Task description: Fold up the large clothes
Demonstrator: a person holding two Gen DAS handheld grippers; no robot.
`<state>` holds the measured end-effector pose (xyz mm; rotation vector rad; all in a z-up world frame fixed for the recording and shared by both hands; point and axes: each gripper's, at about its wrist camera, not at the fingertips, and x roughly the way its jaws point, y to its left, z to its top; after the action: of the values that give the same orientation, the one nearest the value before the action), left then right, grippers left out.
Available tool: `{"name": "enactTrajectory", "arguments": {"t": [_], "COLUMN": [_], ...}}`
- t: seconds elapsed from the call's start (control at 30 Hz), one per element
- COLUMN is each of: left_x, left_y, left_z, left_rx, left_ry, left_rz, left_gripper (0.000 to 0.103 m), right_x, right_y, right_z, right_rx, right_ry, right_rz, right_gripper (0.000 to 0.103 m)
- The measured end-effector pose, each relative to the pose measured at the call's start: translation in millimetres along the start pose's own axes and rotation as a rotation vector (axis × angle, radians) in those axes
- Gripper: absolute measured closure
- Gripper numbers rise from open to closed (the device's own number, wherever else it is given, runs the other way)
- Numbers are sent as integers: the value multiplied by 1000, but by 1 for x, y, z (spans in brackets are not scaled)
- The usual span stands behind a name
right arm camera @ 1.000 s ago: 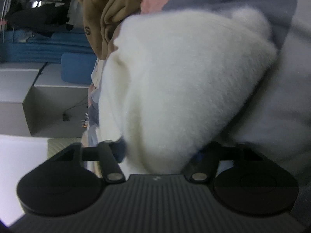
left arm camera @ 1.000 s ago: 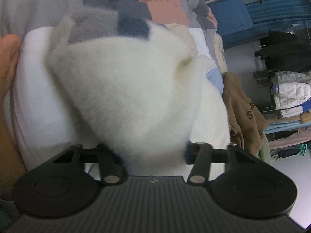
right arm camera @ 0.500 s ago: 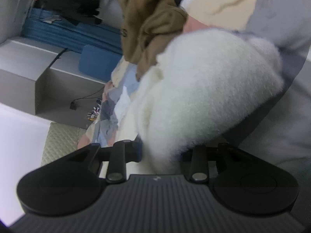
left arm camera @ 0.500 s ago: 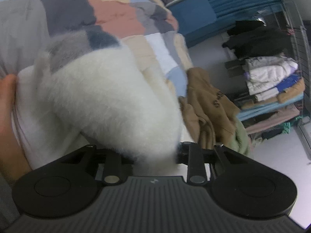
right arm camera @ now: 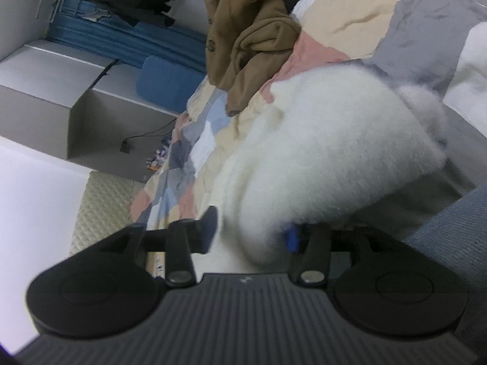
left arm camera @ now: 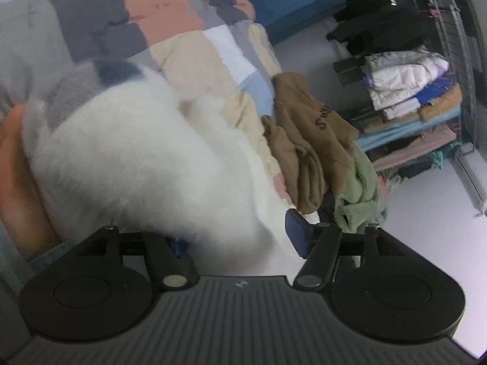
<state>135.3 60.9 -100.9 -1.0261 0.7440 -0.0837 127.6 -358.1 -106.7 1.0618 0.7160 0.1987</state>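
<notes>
A fluffy white fleece garment (left arm camera: 137,158) with a grey and blue patch at its top bulges over the patchwork quilt (left arm camera: 182,15). In the left wrist view a fold of it lies between the jaws of my left gripper (left arm camera: 237,237), which are opening; the right pad (left arm camera: 296,234) stands just clear of the pile. In the right wrist view the same fleece (right arm camera: 328,140) hangs between the opening jaws of my right gripper (right arm camera: 249,232). Its left pad (right arm camera: 208,228) is apart from the cloth, and its right pad touches the fleece.
A brown hoodie (left arm camera: 310,140) and a green towel (left arm camera: 359,194) lie on the bed's edge beyond the fleece. A rack of folded clothes (left arm camera: 411,91) stands behind them. A person's hand (left arm camera: 18,167) rests against the fleece at the left. A grey cabinet (right arm camera: 76,91) stands beside the bed.
Both grippers have risen and rolled, so more of the room shows. Their jaws narrowed on the fleece half a second ago and now stand wider, with one pad of each clear of it.
</notes>
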Motion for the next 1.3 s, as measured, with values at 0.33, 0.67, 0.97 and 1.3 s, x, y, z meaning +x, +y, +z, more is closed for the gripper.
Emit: {"name": "enactTrajectory", "arguments": {"t": [0.33,0.67,0.97,1.3], "left_x": [20,110,196,242], "left_y": [-42,-88,-85,-64], "left_z": [30,67,80,85], "left_rx": [163,336,541,615], "left_ry": [-35,10,62,62], "left_rz": [-7,98,157,178], "left_gripper": [34,33,33,32], "right_x": [7,72,144,191], "right_y": [42,60,47,31], "right_z": [24,66,90,100], "right_rx": [-162,-292,-403,-501], "right_ry": [-70,-92,-60,-41], "right_rz": [54,-17,-155,-213], "right_gripper": [44,45,48,49]}}
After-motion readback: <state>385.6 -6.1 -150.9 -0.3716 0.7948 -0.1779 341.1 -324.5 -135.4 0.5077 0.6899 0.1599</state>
